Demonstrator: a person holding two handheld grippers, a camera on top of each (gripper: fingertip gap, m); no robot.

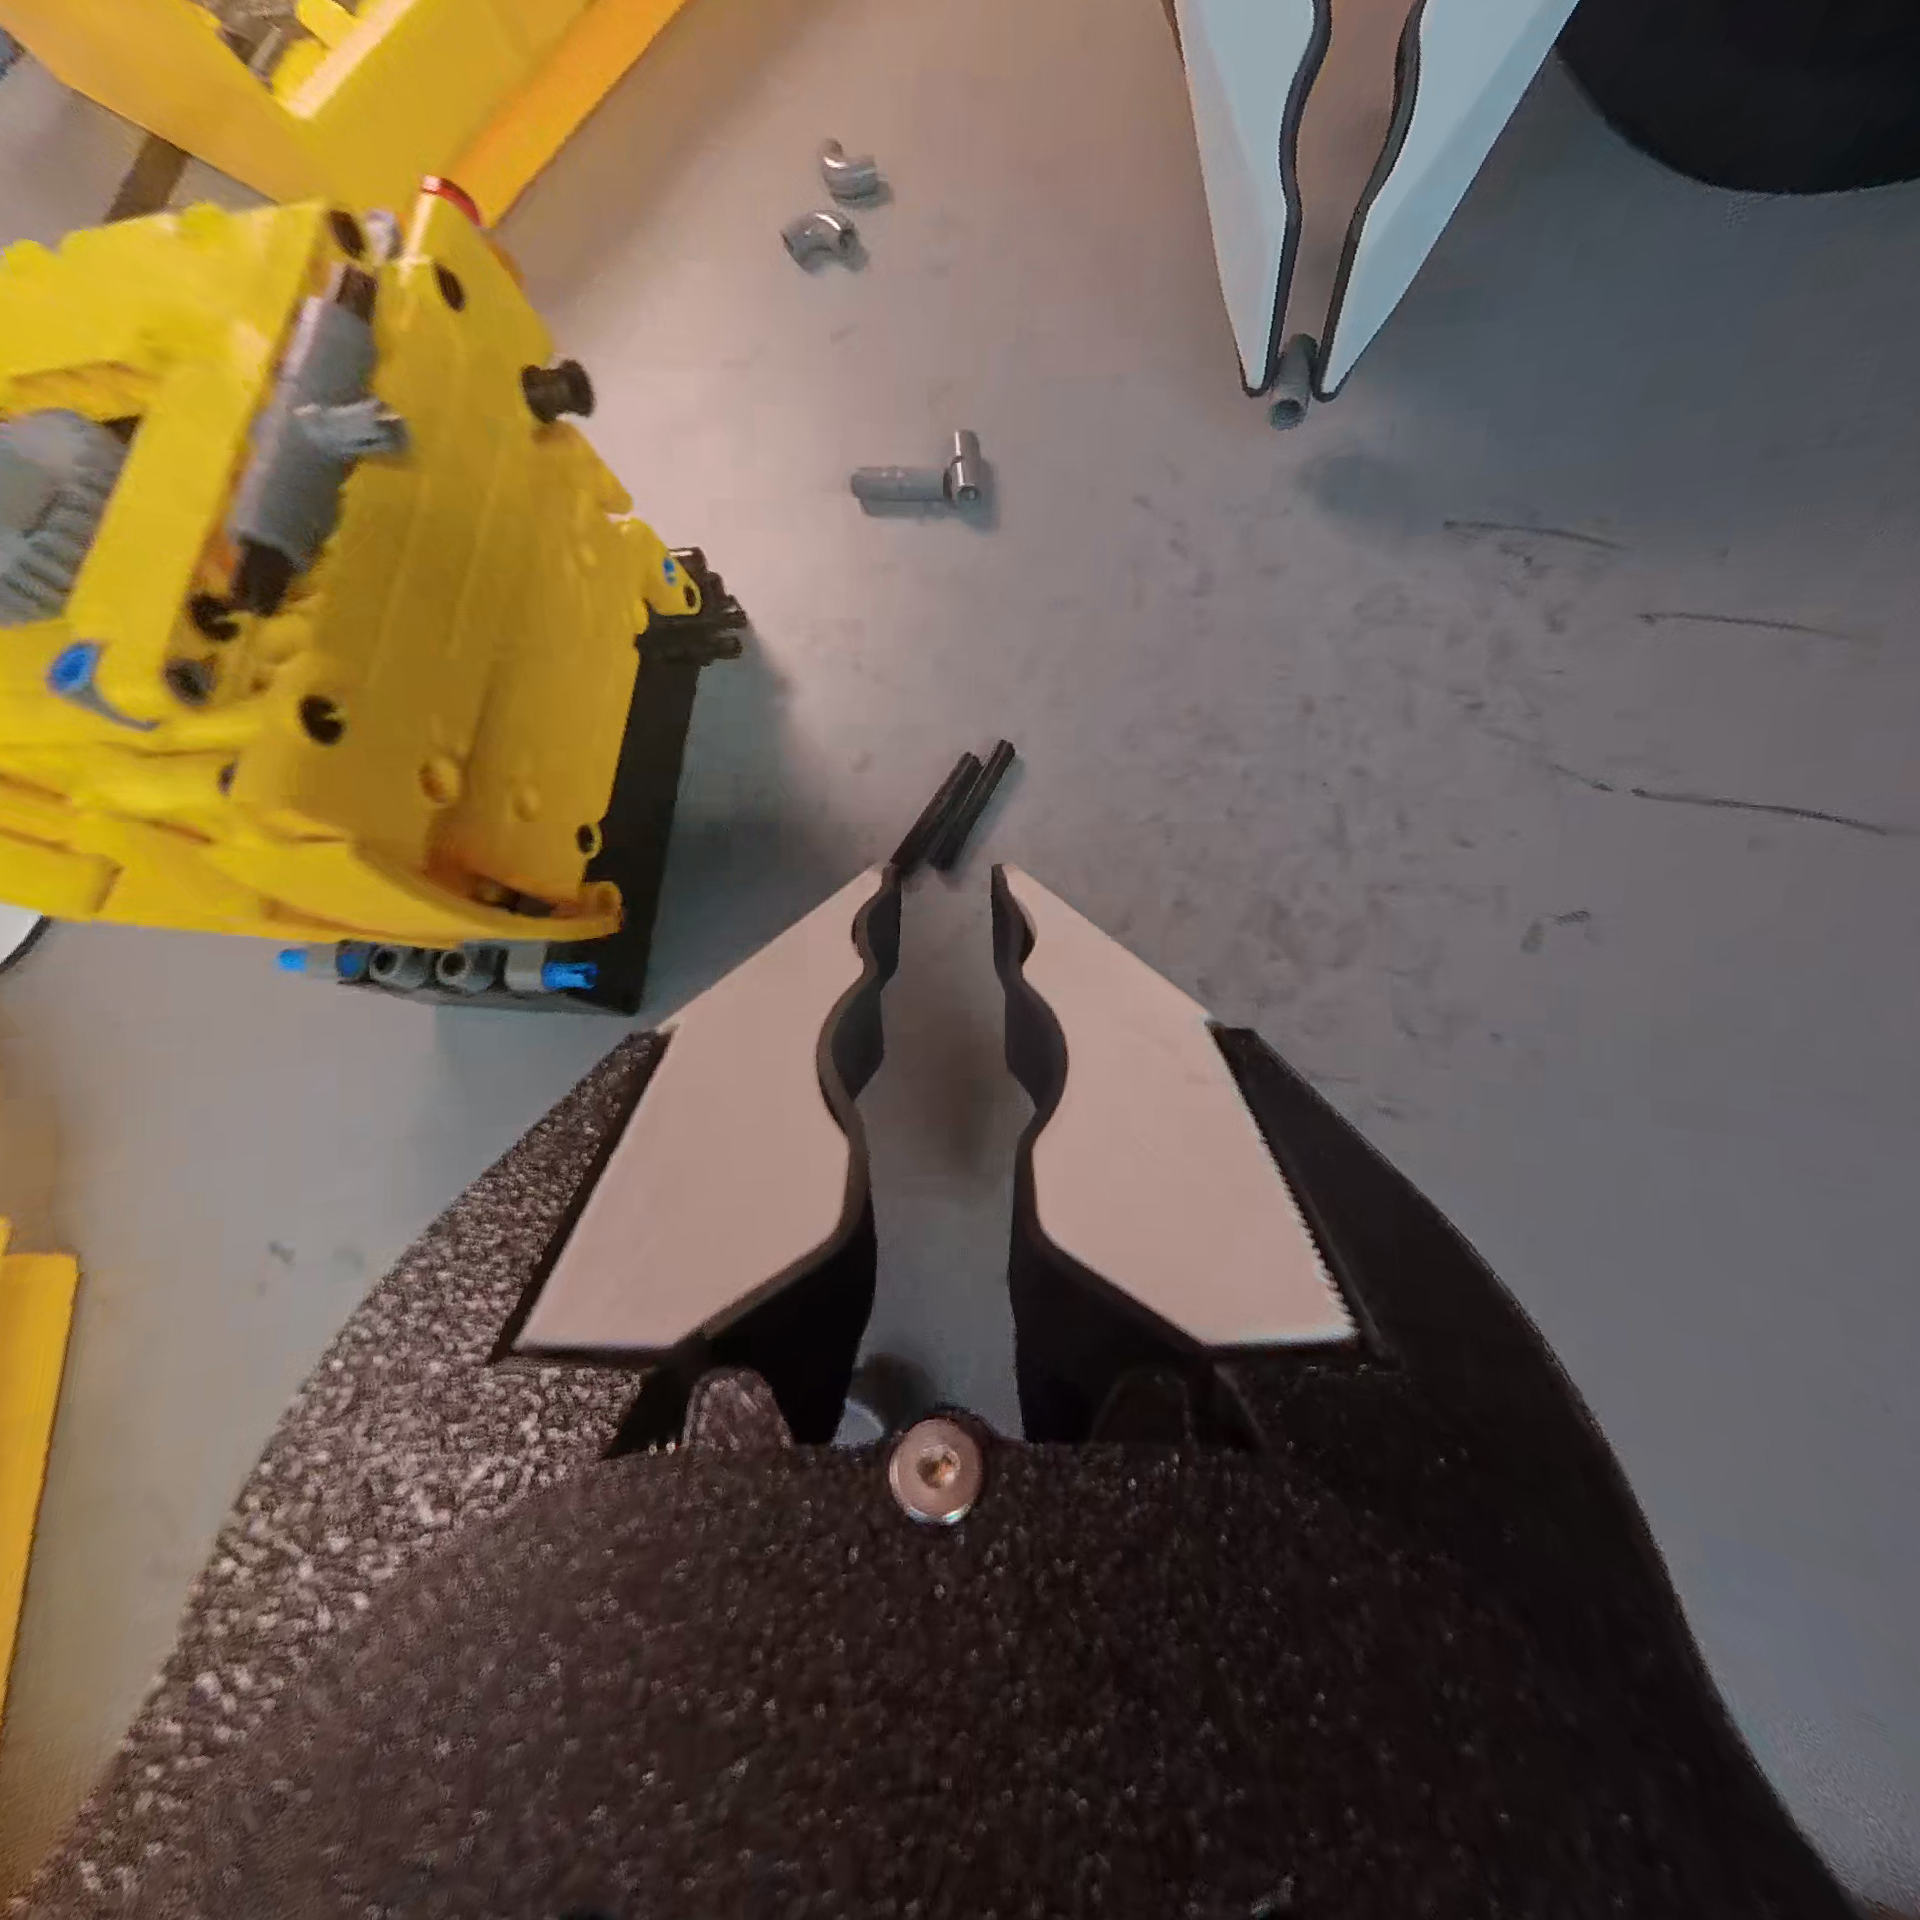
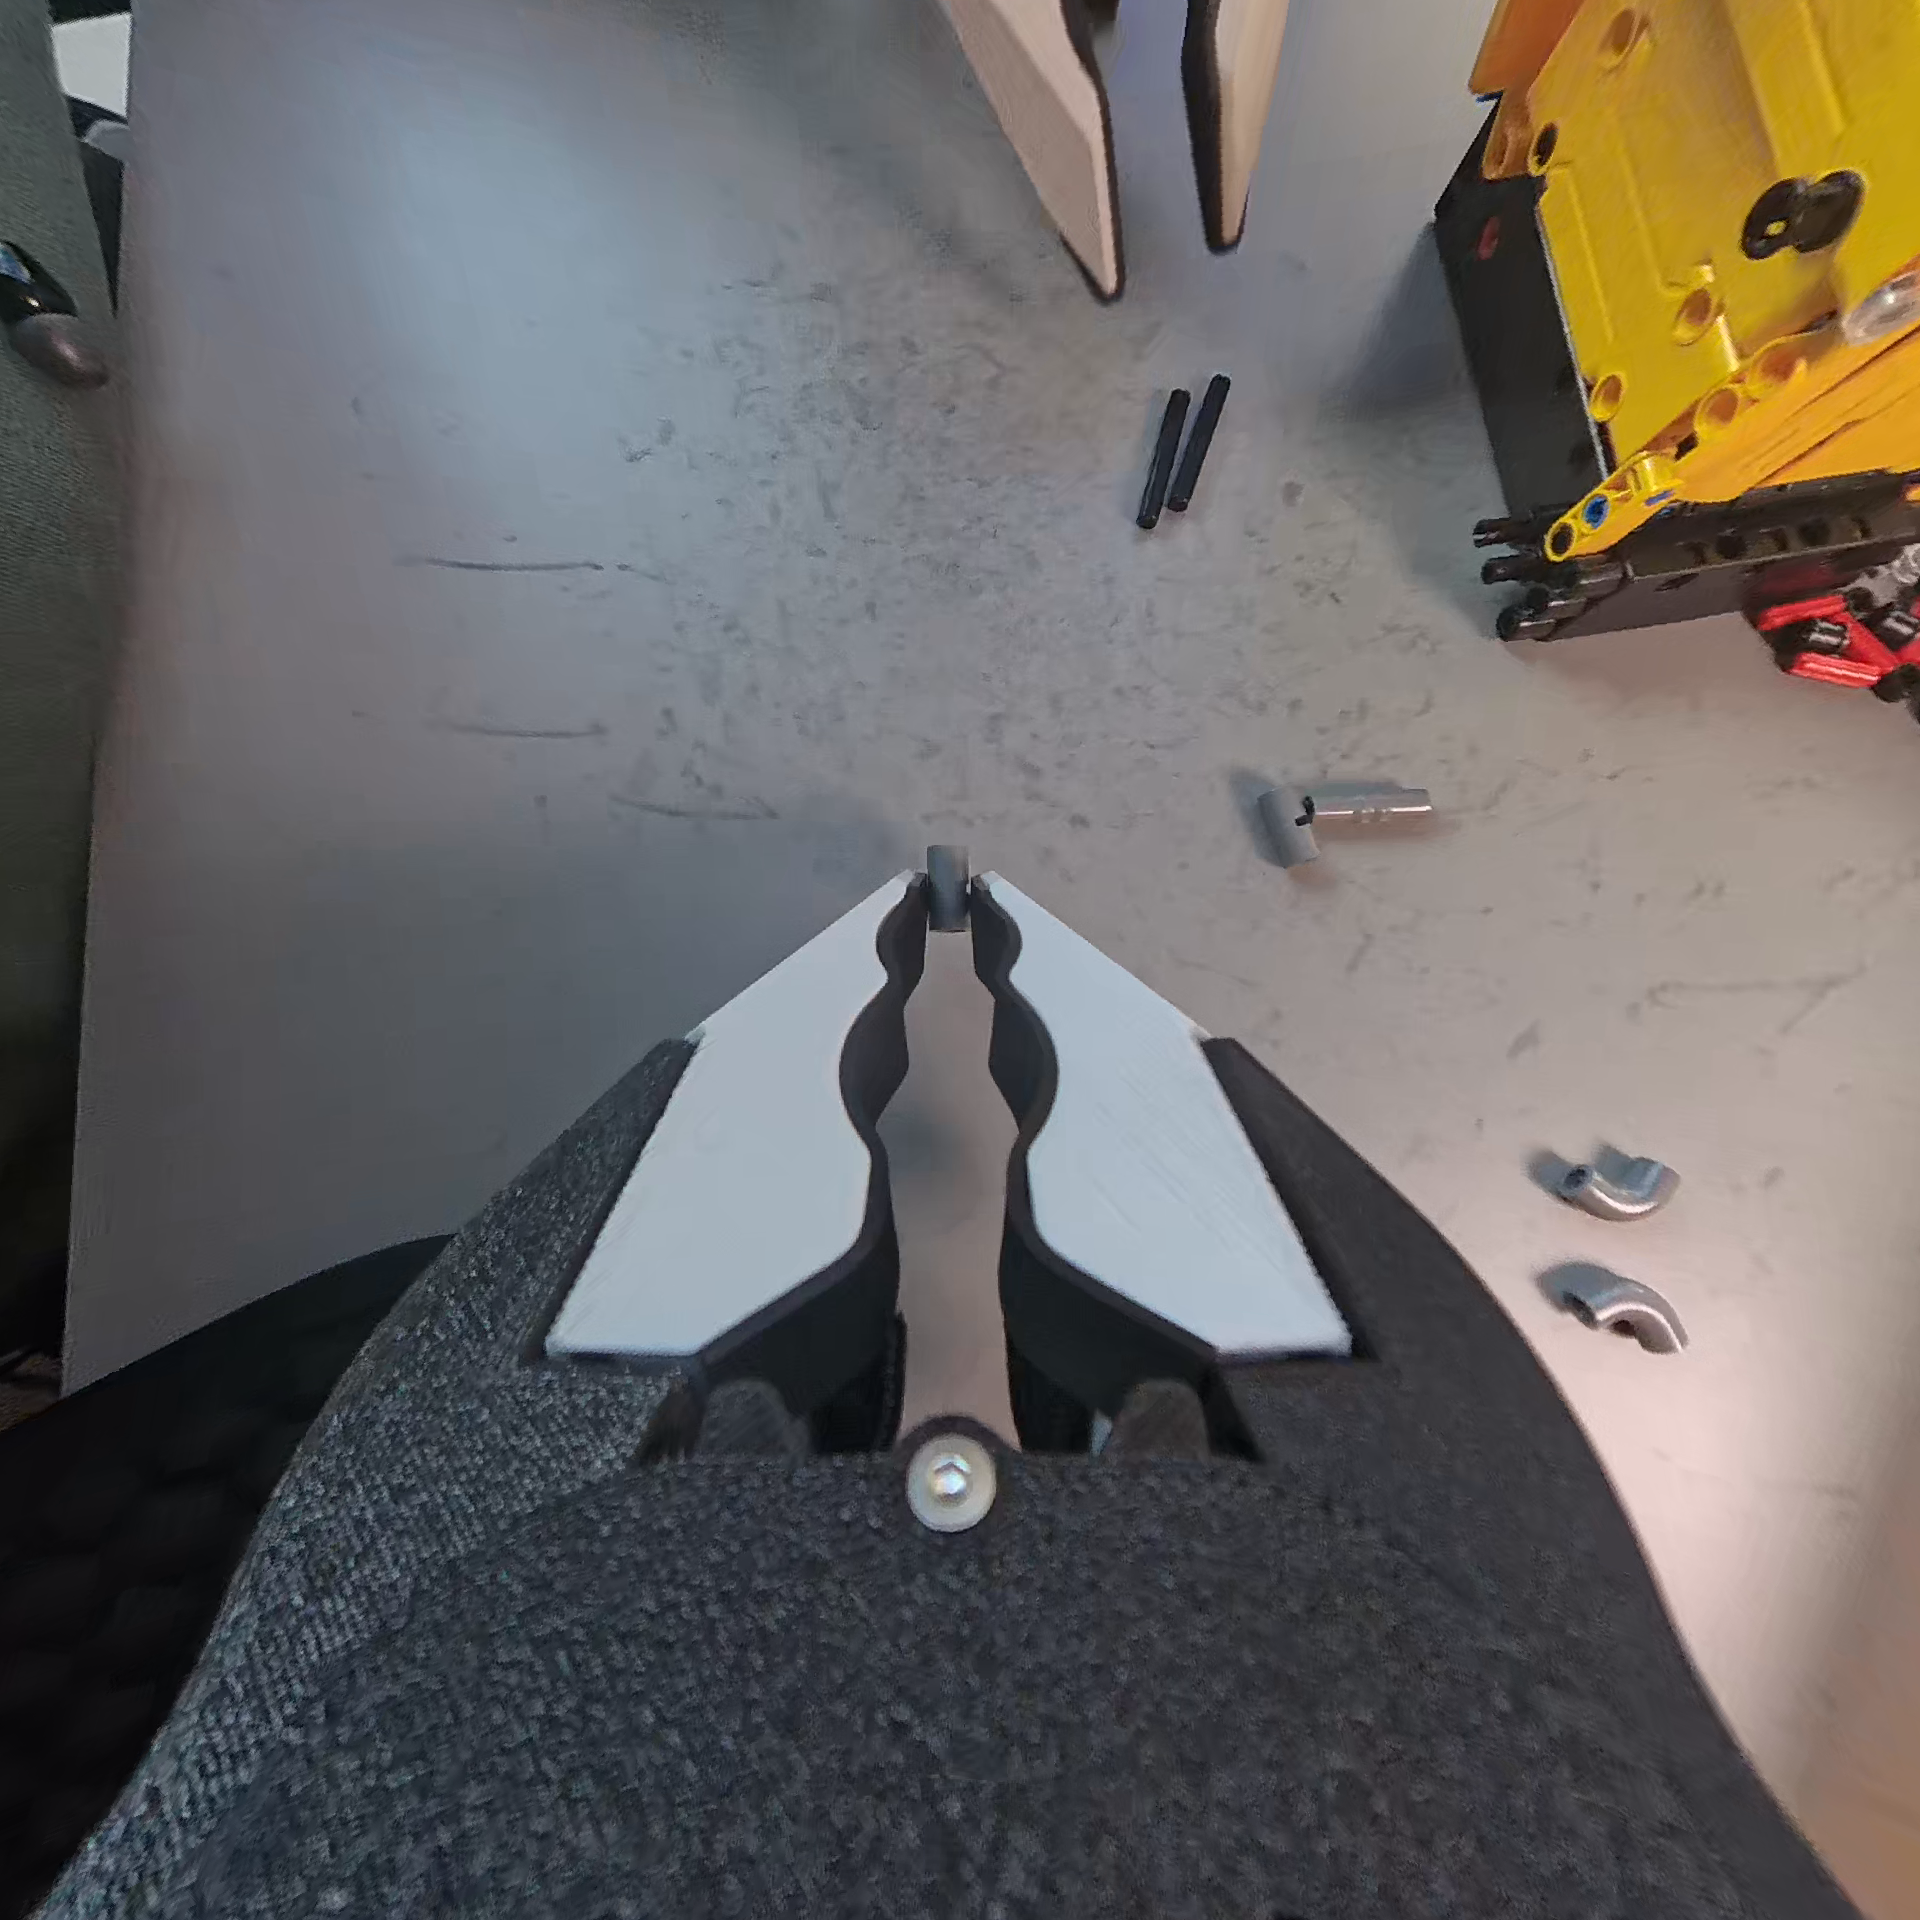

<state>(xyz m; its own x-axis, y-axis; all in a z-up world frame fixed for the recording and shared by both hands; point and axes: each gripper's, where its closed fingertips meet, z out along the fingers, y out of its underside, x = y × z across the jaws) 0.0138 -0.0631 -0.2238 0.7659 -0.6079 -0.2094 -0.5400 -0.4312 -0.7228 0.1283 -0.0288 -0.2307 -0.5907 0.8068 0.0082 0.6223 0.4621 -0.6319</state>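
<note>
- Two hand-held grippers are working over one grey, scuffed worktop [image 2: 623, 468], their tips pointing toward each other across its open middle.
- The right gripper [image 2: 945, 894] is pinching a small grey sleeve piece [image 2: 947, 883] at the very ends of its fingers, holding it upright and apparently just clear of the surface; the fine tip grip suits so small a part and is leaving most of it exposed. In the left wrist view the same piece [image 1: 1291, 390] is showing nipped between the far gripper's tips.
- The left gripper [image 1: 940, 878] is standing slightly spread with nothing between its fingers, and its tips are lying just short of two thin black axle rods [image 1: 956, 805]. The rods are resting side by side and touching, well away from the worktop's edges, so they are sitting within easy reach of both tools.
- A grey pin joined to a short connector [image 2: 1340, 816] is lying flat between the rods and two curved grey elbow pieces [image 2: 1610, 1242], the loose parts strung out in a rough row beside the model.
- A large yellow brick-built model [image 1: 343, 582] on a black base is occupying the worktop's side nearest the left gripper, tipped so that its holed face is turning toward the loose parts.
- A yellow tray-like piece [image 1: 436, 73] is sitting behind the model near the far corner, partly cut off.
</note>
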